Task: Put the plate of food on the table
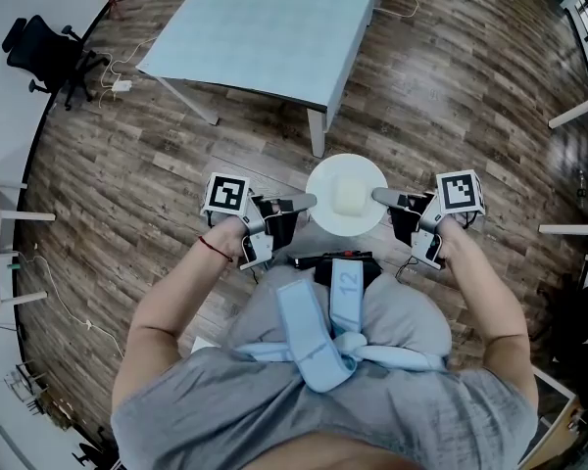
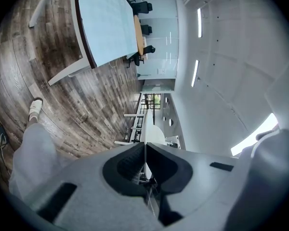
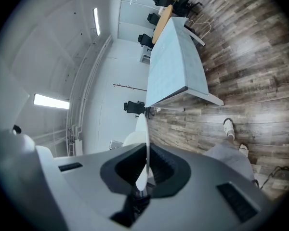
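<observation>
Wood floor [image 1: 176, 155] before table [image 1: 265, 27] — left claw [image 1: 309, 202], right claw [image 1: 377, 196] pinch plate [image 1: 325, 215].

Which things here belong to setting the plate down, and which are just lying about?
In the job: plate, gripped at its rim by left tongs and right tongs; food on it; table ahead.
Lying about: office chair; floor cable.
</observation>
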`<state>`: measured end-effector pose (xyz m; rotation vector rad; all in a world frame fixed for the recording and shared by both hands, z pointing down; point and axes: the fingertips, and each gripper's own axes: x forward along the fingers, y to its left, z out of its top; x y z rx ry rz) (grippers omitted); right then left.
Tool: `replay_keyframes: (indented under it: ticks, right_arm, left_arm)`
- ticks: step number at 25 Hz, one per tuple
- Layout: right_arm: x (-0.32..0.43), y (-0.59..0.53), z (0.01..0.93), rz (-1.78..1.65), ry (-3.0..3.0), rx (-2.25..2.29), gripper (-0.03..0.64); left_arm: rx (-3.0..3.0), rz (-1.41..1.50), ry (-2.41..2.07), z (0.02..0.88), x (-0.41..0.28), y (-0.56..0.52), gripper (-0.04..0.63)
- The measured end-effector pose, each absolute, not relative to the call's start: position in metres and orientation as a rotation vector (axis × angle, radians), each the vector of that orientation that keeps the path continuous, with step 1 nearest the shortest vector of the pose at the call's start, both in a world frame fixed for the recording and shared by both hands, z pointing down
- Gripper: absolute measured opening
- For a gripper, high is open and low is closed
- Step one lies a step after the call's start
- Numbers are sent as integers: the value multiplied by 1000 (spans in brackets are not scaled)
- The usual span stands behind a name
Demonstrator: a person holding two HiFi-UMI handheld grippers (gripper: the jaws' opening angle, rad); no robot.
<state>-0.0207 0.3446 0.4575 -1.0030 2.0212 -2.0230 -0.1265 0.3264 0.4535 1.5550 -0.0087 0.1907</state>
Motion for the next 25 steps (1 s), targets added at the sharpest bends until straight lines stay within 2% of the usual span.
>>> replay_keyframes:
  ticks: [7, 18, 25]
  right_arm:
    - [26, 248, 475, -2022, 2007, -1014, 37]
    - [41, 145, 478, -2015, 1997, -1058, 37]
    - [38, 40, 486, -2045, 1988, -1039, 37]
  left_arm:
    - [1545, 173, -48, 472, -81, 234, 26]
    - [1535, 145, -84, 474, -68, 132, 25]
    - [1517, 149, -89, 481, -69, 29, 26]
